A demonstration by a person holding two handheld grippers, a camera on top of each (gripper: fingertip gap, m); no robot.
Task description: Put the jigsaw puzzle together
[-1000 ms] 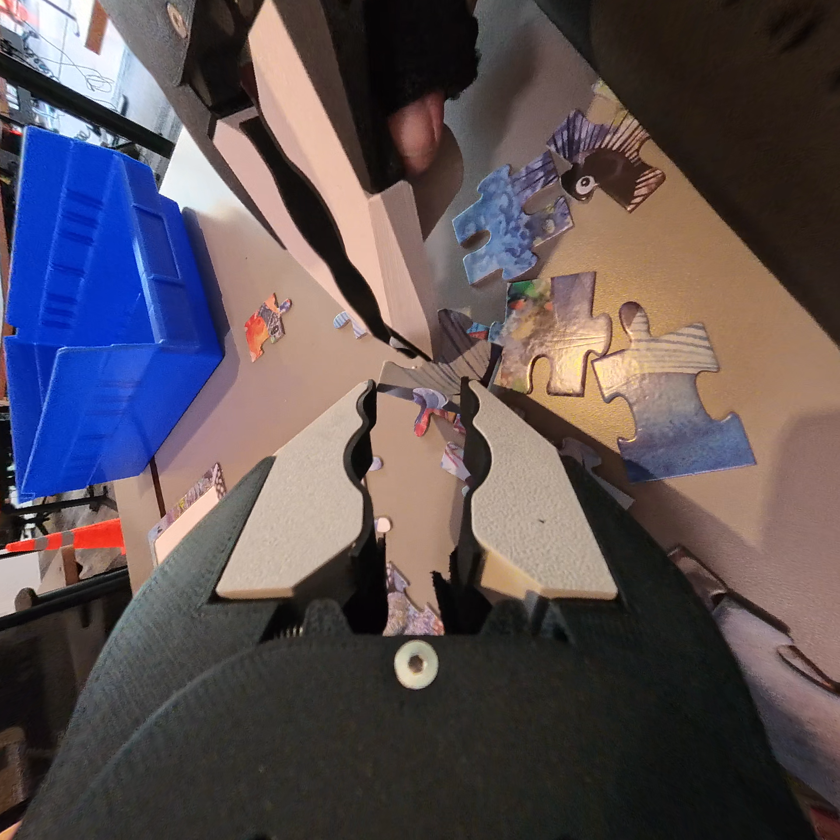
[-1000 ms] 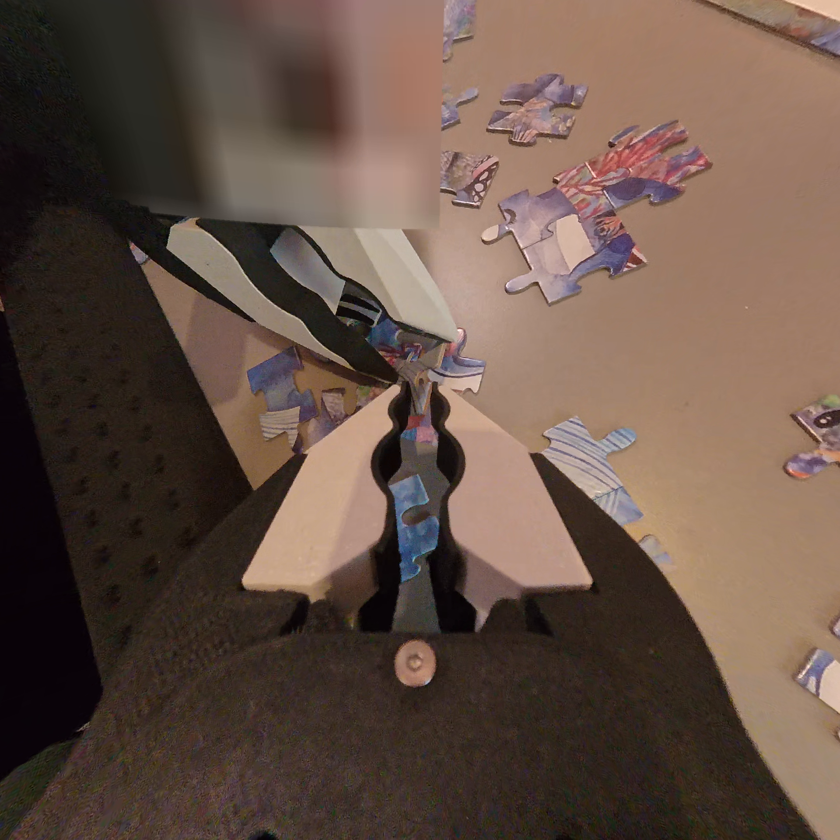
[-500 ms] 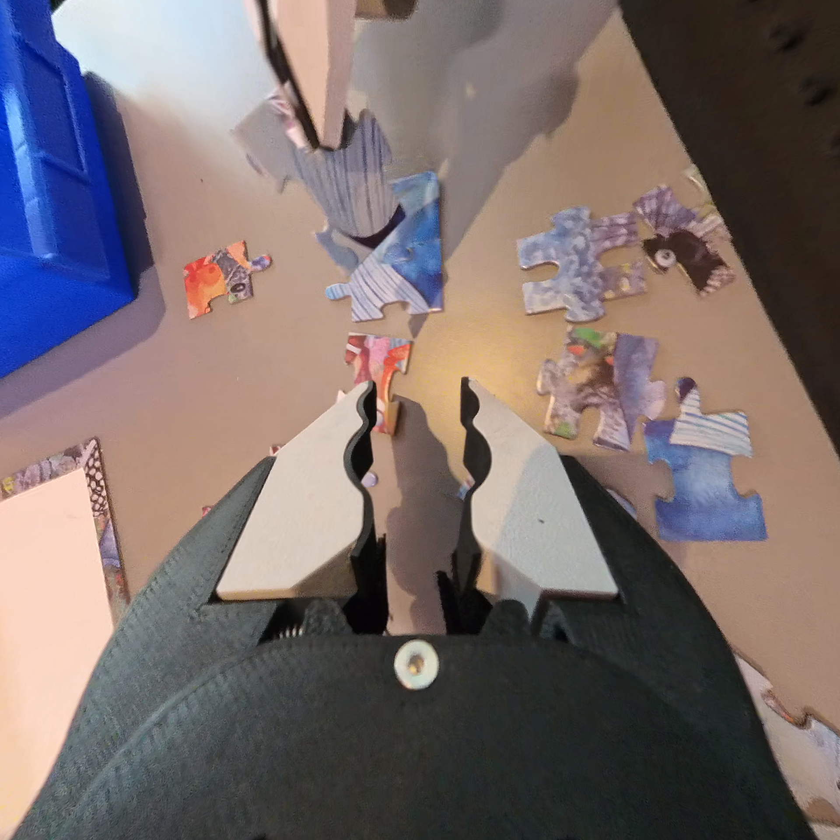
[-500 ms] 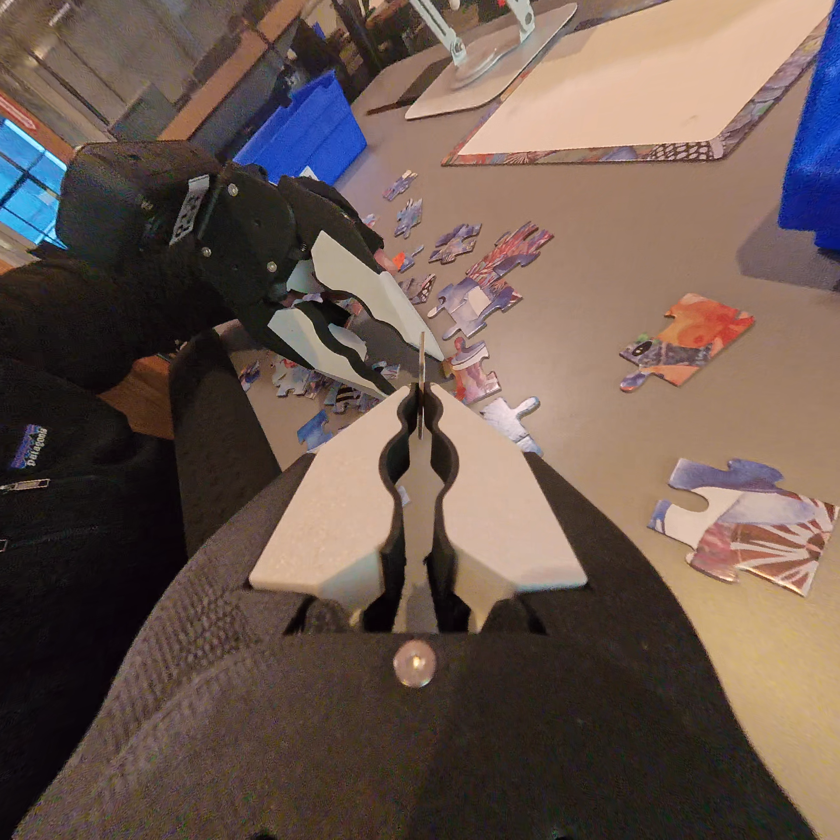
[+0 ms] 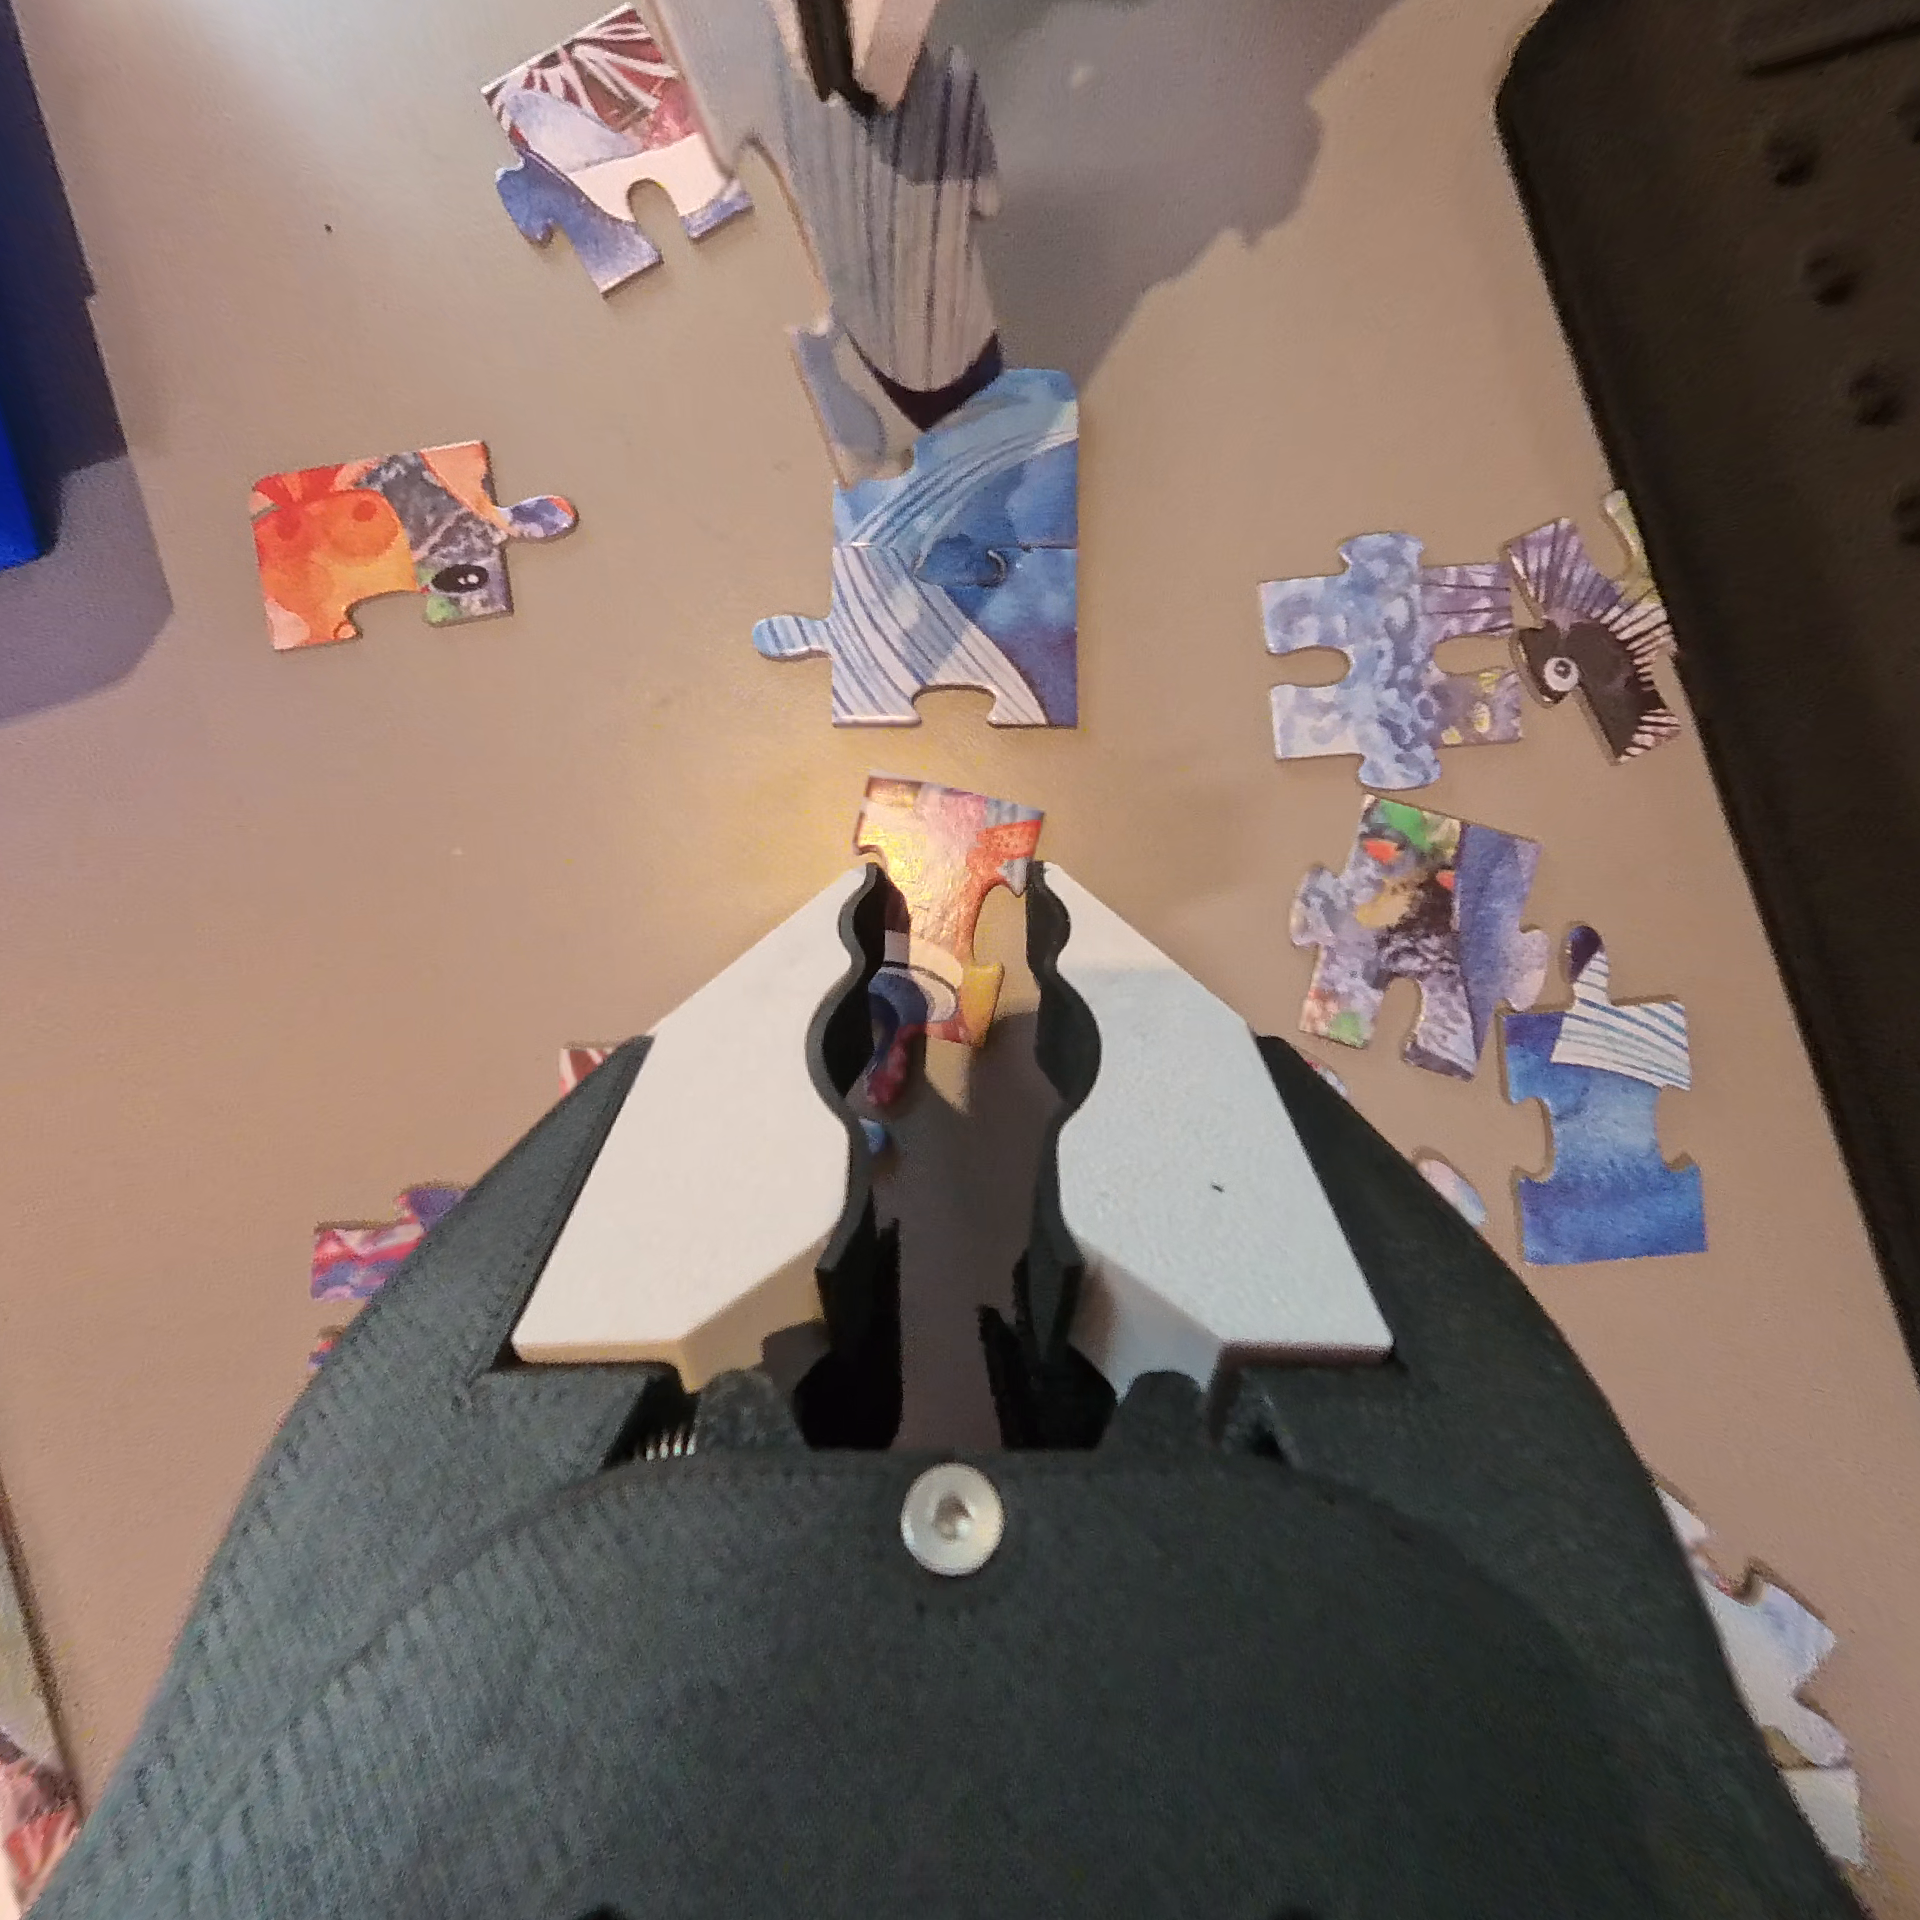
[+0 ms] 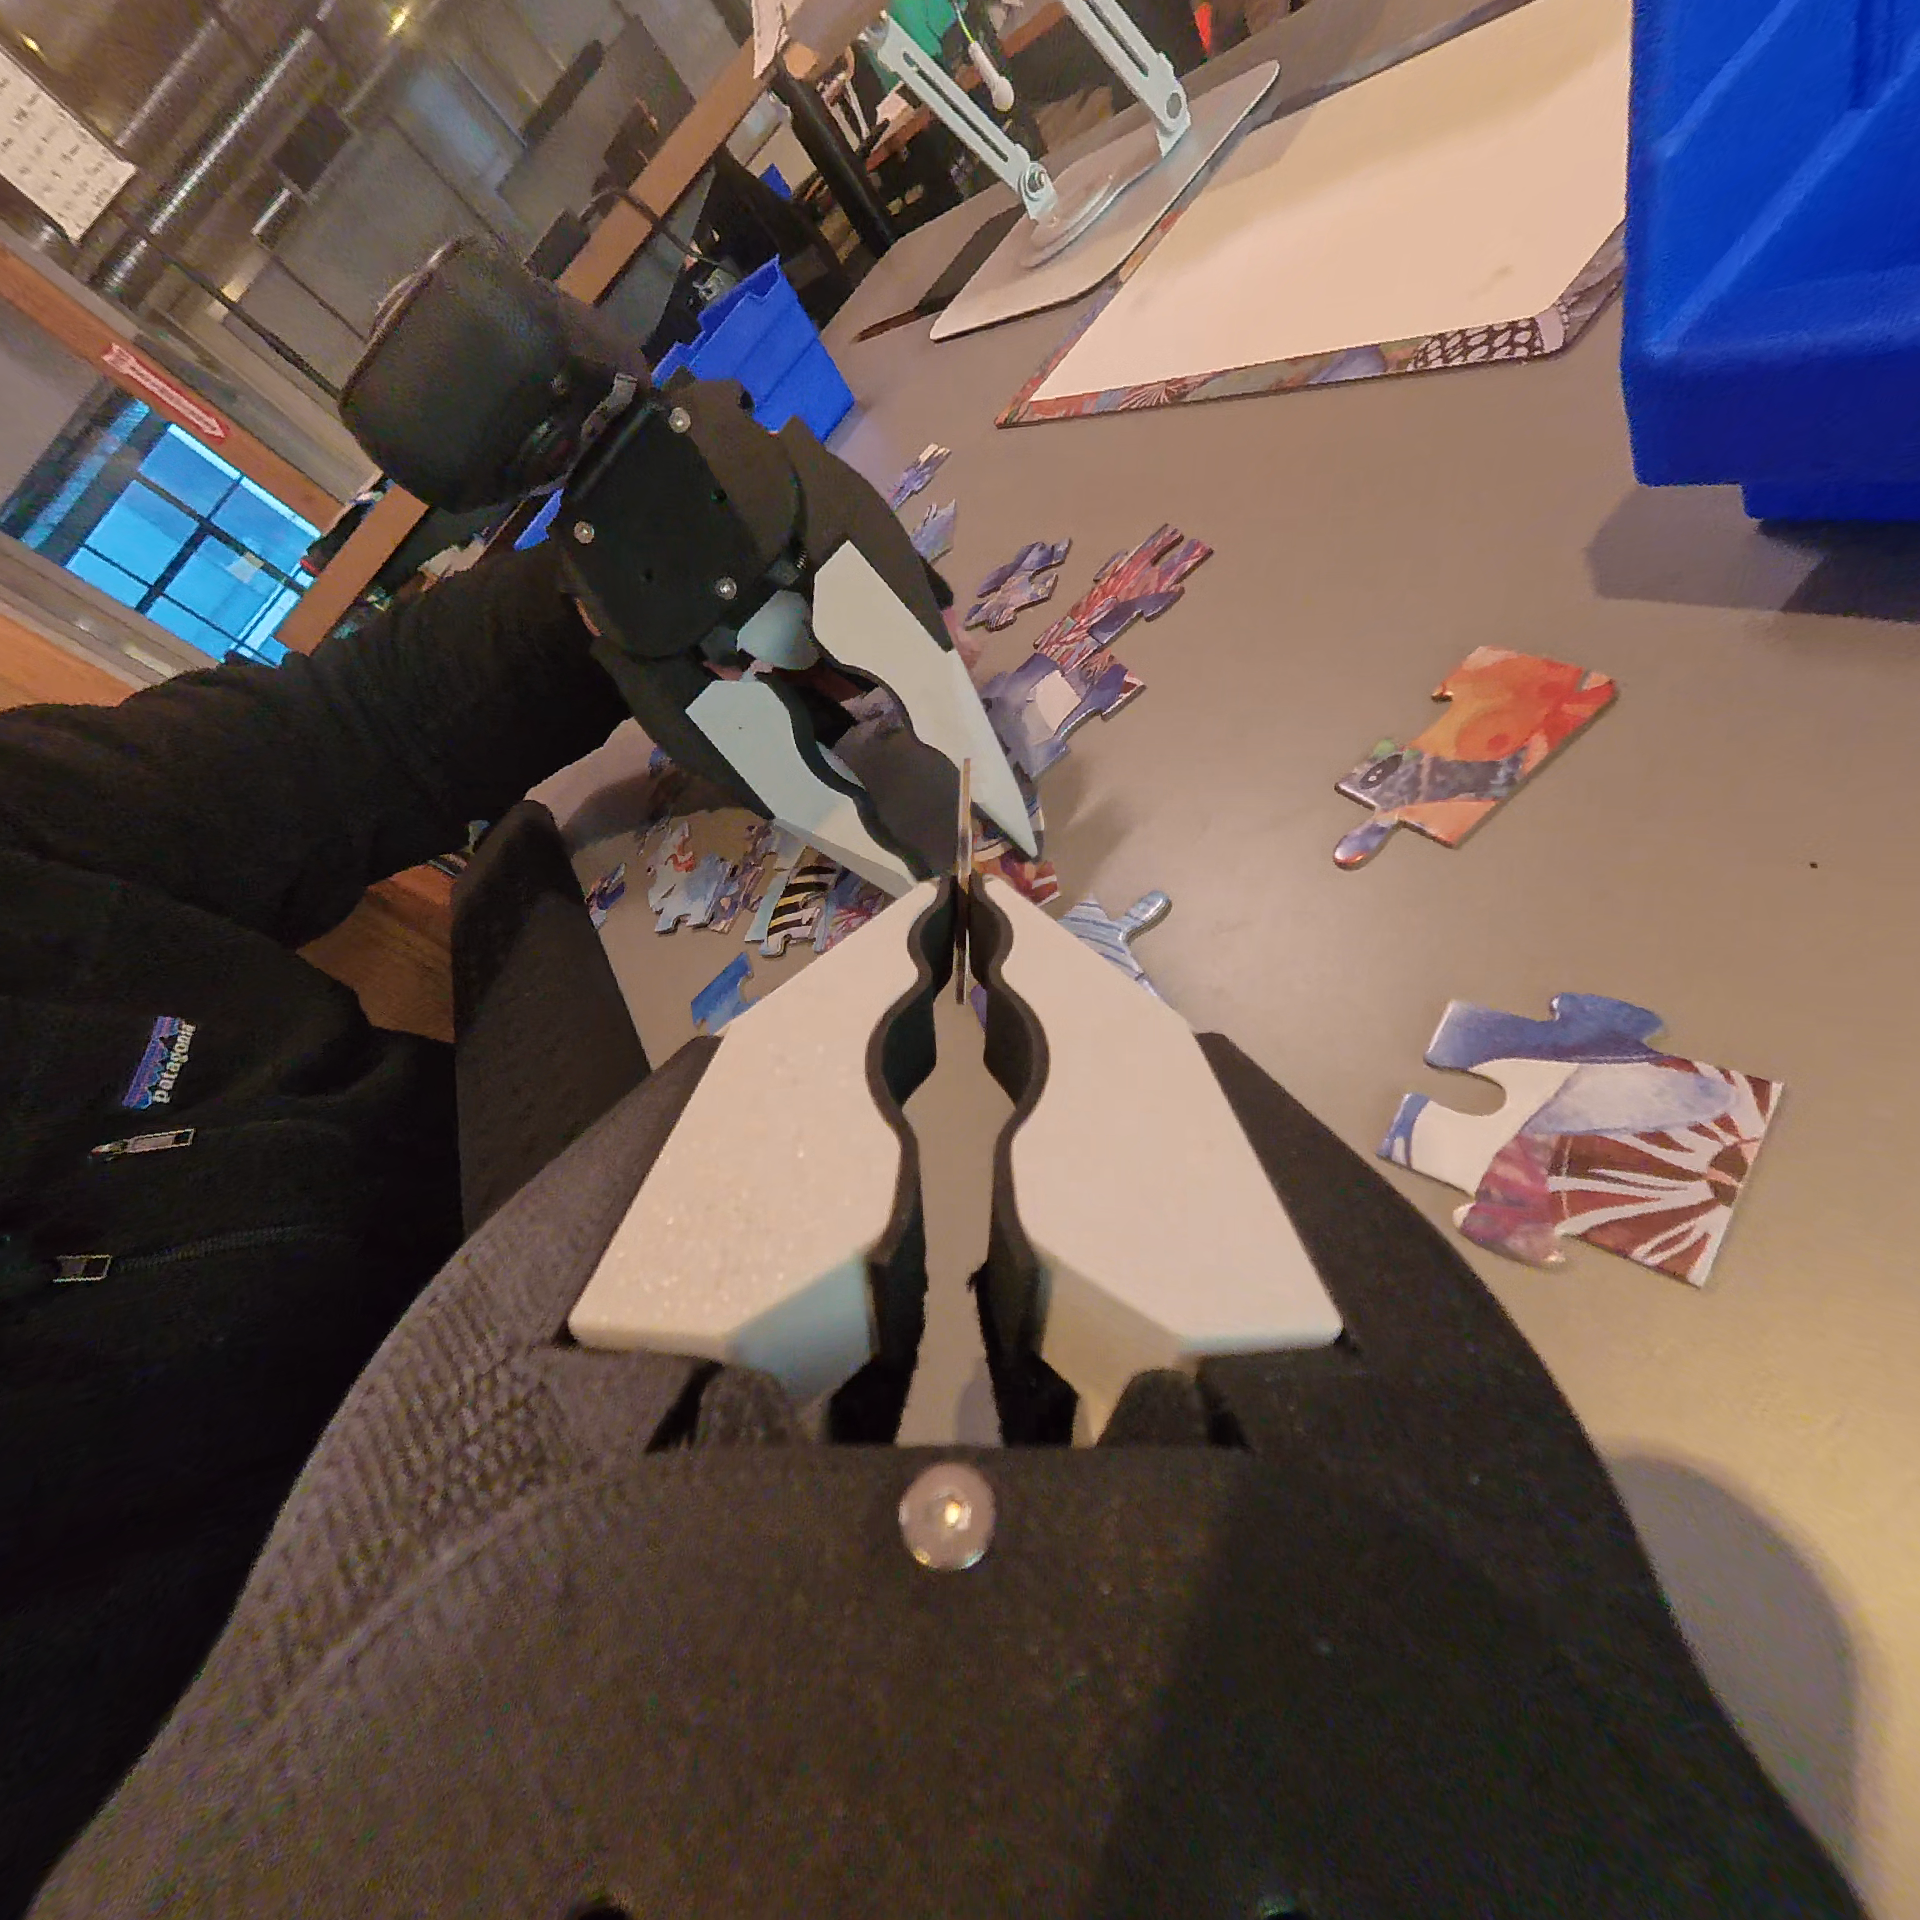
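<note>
Grey-fingered right gripper (image 6: 961,894) pinched a striped piece (image 5: 894,208) upright; the left gripper (image 5: 951,883) hung spread over a red piece (image 5: 951,847). Lowering squarely seemed wise.

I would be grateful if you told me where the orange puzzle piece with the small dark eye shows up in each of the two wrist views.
Left wrist view: the orange puzzle piece lies flat at the left, beside the blue bin's shadow.
Right wrist view: the same piece lies right of centre, below the blue bin.
Shared landmark: the blue-white-maroon piece, its neighbour on the table.
</note>
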